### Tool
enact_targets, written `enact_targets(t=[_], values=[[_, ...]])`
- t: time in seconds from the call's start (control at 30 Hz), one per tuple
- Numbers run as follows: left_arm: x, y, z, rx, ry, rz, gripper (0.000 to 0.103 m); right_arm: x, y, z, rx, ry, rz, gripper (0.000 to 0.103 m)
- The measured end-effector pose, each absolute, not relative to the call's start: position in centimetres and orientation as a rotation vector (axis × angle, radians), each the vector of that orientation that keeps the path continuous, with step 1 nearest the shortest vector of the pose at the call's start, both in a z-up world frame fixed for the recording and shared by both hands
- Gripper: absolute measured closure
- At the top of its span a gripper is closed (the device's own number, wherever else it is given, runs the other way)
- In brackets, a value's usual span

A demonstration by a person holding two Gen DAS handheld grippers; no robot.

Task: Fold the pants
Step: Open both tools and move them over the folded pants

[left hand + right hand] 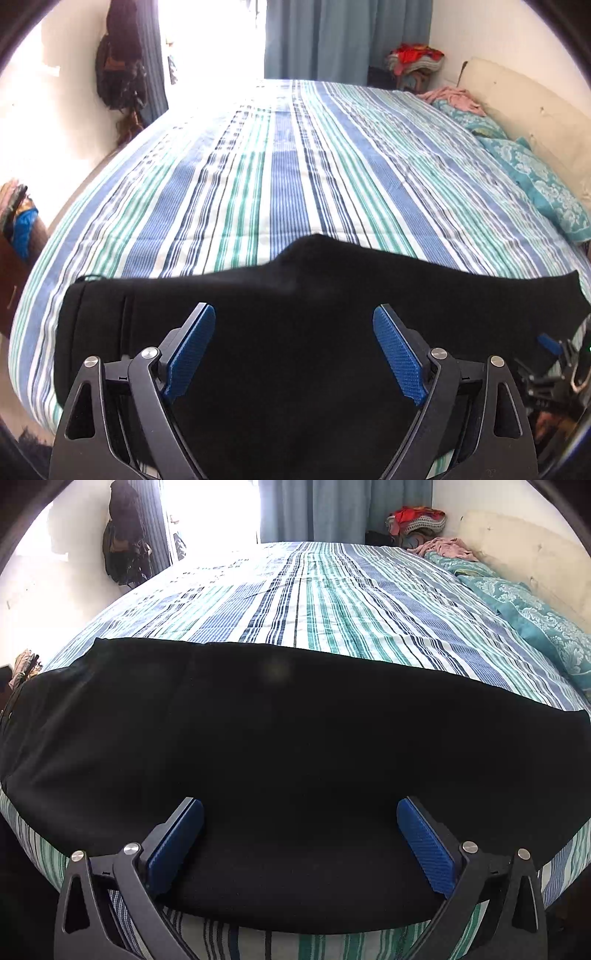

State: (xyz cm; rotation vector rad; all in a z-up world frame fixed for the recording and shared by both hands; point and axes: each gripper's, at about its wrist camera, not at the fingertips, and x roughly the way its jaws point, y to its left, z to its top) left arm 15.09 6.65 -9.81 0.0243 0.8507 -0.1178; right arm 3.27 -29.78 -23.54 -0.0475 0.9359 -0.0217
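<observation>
left gripper (pixel 293 354): jaws spread wide, nothing pinched; black cloth lies under and ahead of the blue pads, which stand clear of it.
right gripper (pixel 300 843): jaws spread wide, empty, tilted down over the near hem of the cloth; whether the pads brush it I cannot tell.
pants (pixel 295 746): black, laid flat along the near edge of the bed (pixel 332 609), apparently already doubled into one long band.
long axis: runs left to right across both views, crosswise to both grippers.
which is nearer: the right gripper sits closer in; from the left wrist it shows at the far right, by one end of the band.
edges: near hem close to the mattress edge; far edge bulges at mid-length.
open room: wide striped bedspread beyond; pillows (pixel 546 184) well apart at right.
</observation>
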Motion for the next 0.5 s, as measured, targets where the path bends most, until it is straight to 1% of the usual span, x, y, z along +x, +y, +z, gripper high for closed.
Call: enact_targets(t=[0.1, 0.2, 0.23, 0.27, 0.33, 0.5], values=[[18.3, 6.9, -11.8, 0.007, 0.891, -0.059, 0.014, 3.3, -29.5, -23.5, -0.053, 0.927, -0.013, 0.000], [20.3, 8.4, -15.3, 0.003, 0.948, 0.047, 0.014, 3.2, -29.4, -23.6, -0.058, 0.918, -0.005, 0.000], [20.5, 8.9, -16.3, 0.014, 0.948, 0.067, 0.013, 3.2, -29.4, -23.6, -0.058, 0.916, -0.003, 0.000], [20.1, 9.3, -17.1, 0.018, 0.935, 0.064, 0.009, 3.2, -29.4, -23.6, -0.058, 0.913, -0.001, 0.000], [19.0, 9.5, -17.3, 0.001, 0.893, 0.064, 0.009, 3.1, -29.4, -23.6, -0.058, 0.907, 0.001, 0.000], [19.8, 8.7, -17.5, 0.044, 0.906, 0.085, 0.006, 3.2, -29.4, -23.5, -0.058, 0.911, 0.002, 0.000]])
